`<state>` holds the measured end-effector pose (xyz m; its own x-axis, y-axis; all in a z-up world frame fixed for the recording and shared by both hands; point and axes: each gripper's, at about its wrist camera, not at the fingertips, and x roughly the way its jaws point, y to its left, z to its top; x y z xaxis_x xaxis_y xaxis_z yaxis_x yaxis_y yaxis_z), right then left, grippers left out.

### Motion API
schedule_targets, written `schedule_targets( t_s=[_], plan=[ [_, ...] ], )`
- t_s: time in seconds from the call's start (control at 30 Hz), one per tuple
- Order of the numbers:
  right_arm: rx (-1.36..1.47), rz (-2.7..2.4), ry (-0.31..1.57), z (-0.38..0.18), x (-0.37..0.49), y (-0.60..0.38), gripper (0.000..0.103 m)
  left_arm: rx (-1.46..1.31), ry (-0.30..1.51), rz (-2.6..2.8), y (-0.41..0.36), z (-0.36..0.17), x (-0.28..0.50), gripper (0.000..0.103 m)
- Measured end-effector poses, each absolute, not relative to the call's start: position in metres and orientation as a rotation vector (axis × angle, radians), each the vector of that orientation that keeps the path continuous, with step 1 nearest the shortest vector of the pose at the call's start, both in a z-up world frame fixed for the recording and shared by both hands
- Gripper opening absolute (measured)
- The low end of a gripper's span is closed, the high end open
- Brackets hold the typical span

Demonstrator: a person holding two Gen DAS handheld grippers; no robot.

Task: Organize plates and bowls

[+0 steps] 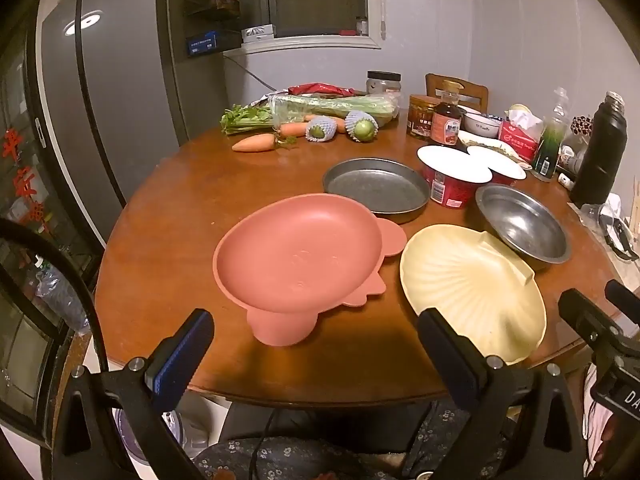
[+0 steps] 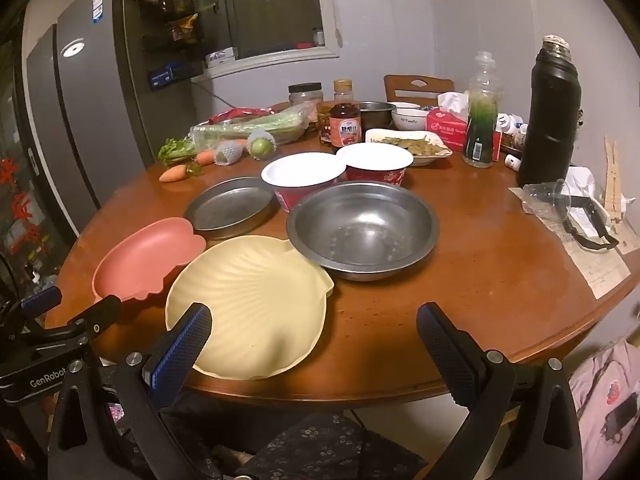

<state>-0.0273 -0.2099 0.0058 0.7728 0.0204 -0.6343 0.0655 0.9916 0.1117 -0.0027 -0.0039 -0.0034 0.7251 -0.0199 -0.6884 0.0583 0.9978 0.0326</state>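
A pink footed plate [image 1: 300, 252] [image 2: 148, 256] stands near the front of the round wooden table [image 1: 192, 216] [image 2: 480, 280]. Beside it to the right lies a cream shell-shaped plate [image 1: 472, 292] [image 2: 256, 304]. Behind them sit a flat metal pan [image 1: 376, 188] [image 2: 230, 206] and a steel bowl [image 1: 524, 224] [image 2: 362, 228]. My left gripper [image 1: 316, 344] is open, hovering at the table's front edge before the pink plate. My right gripper [image 2: 314, 340] is open too, its left finger over the cream plate's near rim. Neither holds anything.
Two red instant-noodle cups [image 1: 452, 180] [image 2: 304, 182] stand behind the metal dishes. Carrots, celery and wrapped fruit [image 1: 320, 128] lie at the back left. Jars, sauce bottles, a tissue box and a black thermos [image 2: 552, 112] crowd the back right. A fridge [image 1: 120, 112] stands left.
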Motion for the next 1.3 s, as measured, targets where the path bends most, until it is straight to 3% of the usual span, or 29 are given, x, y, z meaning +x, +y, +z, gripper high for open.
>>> schedule_targets(
  t_s=[1.3],
  plan=[
    [0.139,-0.031,0.702,0.0037,-0.0257,-0.2150,0.103,0.028,0.749,-0.065,0.0004,0.0015,-0.0038,0.102]
  ],
)
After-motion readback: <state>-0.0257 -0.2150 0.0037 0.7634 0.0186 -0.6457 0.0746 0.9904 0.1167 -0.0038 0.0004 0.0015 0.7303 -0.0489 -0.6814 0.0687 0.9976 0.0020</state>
